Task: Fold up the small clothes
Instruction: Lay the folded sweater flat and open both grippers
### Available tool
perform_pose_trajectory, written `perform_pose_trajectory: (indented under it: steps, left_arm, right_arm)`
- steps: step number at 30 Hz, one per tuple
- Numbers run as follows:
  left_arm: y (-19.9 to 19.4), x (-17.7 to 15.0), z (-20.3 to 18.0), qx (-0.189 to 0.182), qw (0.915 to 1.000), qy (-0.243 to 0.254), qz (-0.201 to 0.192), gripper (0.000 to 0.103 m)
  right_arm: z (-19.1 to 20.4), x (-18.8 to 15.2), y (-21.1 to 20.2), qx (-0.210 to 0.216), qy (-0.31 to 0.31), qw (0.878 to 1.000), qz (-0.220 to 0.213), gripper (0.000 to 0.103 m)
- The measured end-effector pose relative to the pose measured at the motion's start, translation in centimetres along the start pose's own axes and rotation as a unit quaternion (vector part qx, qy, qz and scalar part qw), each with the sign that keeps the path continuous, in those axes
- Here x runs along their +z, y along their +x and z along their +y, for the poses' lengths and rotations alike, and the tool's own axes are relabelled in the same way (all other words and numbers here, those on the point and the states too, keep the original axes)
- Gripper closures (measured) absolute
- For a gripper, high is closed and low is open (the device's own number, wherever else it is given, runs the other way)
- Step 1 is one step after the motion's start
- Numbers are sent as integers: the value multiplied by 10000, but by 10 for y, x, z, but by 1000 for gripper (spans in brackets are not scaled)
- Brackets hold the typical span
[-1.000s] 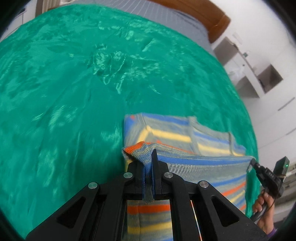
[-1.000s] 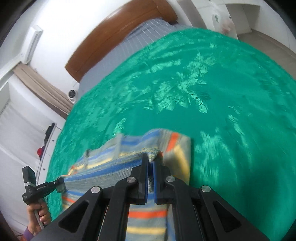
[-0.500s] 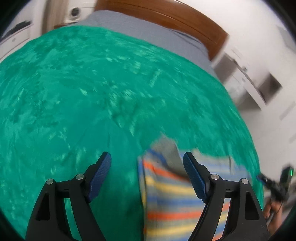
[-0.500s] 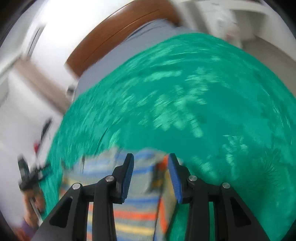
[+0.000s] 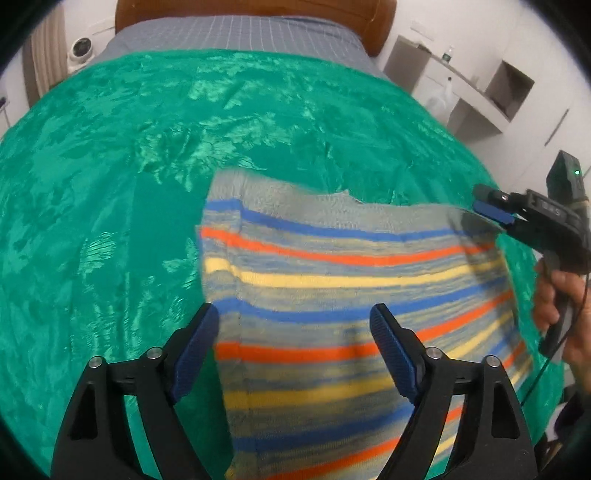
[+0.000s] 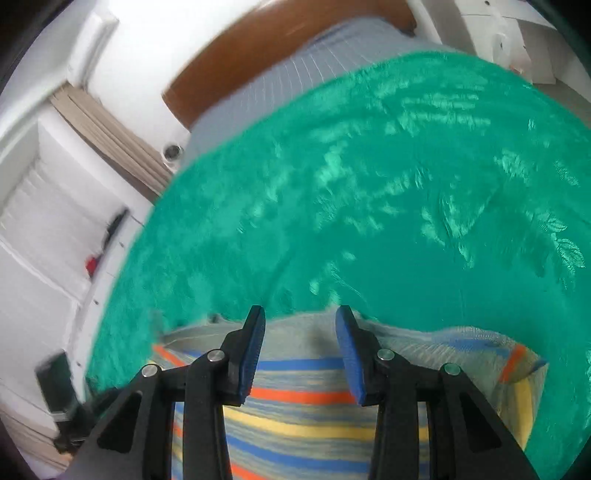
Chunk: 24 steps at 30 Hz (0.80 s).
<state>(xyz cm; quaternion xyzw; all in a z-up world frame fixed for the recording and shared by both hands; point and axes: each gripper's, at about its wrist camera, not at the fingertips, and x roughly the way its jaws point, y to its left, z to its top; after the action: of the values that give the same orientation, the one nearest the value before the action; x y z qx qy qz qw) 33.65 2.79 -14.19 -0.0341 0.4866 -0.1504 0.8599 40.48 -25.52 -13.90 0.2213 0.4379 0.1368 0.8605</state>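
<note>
Striped knit in grey, blue, orange and yellow, the small garment [image 5: 332,273] lies folded and flat on a shiny green bedspread [image 5: 110,184] that covers the bed. It sits toward the near edge of the bed, directly below both cameras, with its stripes running crosswise and a grey ribbed band along its far edge. A narrower folded layer shows along its left side in the left wrist view.

The left hand-held gripper [image 5: 293,332] hovers above the garment with its jaws opening, already spread wide; the blue-padded fingers [image 5: 388,343] stand well apart and nothing is pinched between them, only the cloth lying underneath. The right hand-held gripper [image 6: 301,347] also has its jaws opening, though the gap is narrower. Its fingers frame the grey far edge of the garment [image 6: 303,398], and no fabric is clamped between the pads.

In the left wrist view the right hand-held gripper [image 5: 495,210] appears at the right, just over the garment's far right corner, carried by the person's hand [image 5: 554,299]; whether it touches the cloth cannot be told.

Beyond the bedspread a grey checked sheet [image 5: 236,33] and a brown wooden headboard [image 5: 258,9] close off the far end of the bed. White shelving [image 5: 472,92] stands against the wall to the right.
</note>
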Motion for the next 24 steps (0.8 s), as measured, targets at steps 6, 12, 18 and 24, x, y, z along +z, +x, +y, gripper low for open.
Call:
perform_pose_trajectory:
  steps: [6,12,18,24]
  left_arm:
    - [-6,-53,3,422,9981,417,142,16]
    - [-19,-101,12,1113,9921,528,226,16]
    - [-29,-107,10,1329,9903,341,229,20]
    - [-73,-124,-4,1582,9867,381,-63,19]
  right_arm:
    - [35,-87,-26,-79,-1618,9824,926,60]
    - [-4,-175,-56,-809,-2003,9684,1244,60]
    - [-20,-188,-76,-1030,-1563,9758,1134,61]
    - [-5,-205,-128,-1160,-1424,9805,698,46]
